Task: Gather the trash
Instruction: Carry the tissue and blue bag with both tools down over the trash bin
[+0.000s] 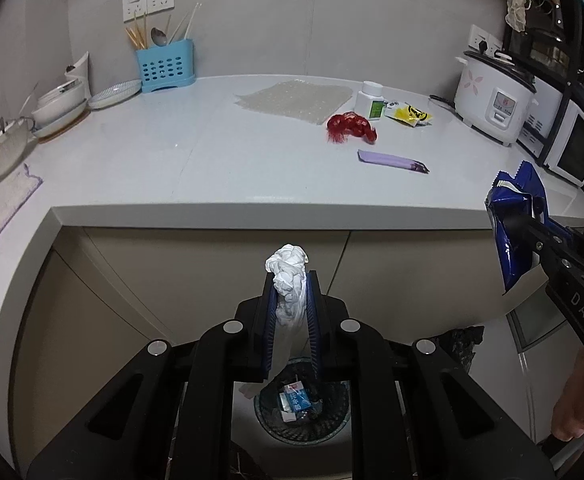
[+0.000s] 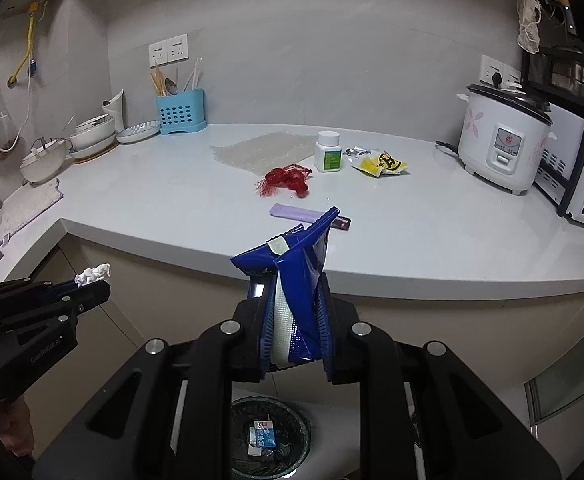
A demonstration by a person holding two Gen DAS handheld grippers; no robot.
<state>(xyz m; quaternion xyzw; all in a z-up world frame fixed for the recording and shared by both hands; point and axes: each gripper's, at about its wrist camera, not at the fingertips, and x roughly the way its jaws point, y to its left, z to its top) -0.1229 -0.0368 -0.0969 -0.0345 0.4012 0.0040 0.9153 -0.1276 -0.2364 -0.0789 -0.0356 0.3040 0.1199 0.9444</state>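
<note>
The job is partly done. The left hand-held gripper (image 1: 290, 300) is clamped on a crumpled white tissue (image 1: 288, 268), and the right hand-held gripper (image 2: 294, 312) is clamped on a blue snack wrapper (image 2: 292, 276). Both hang in front of the tabletop's (image 1: 212, 168) front edge, above the mesh wastebasket (image 2: 270, 436) on the floor, which already contains a small blue-and-white carton.

I judge that both pieces need only dropping in. Still left on the tabletop, right of centre: a red net bag (image 1: 350, 126), a purple wrapper (image 1: 392, 160) nearer the front edge, a yellow packet (image 1: 410, 114), a white pill bottle (image 1: 370, 100) and a sheet of bubble wrap (image 1: 296, 98) toward the back.

The space between front edge and basket is open, though the basket mouth looks narrow for two grippers together.
</note>
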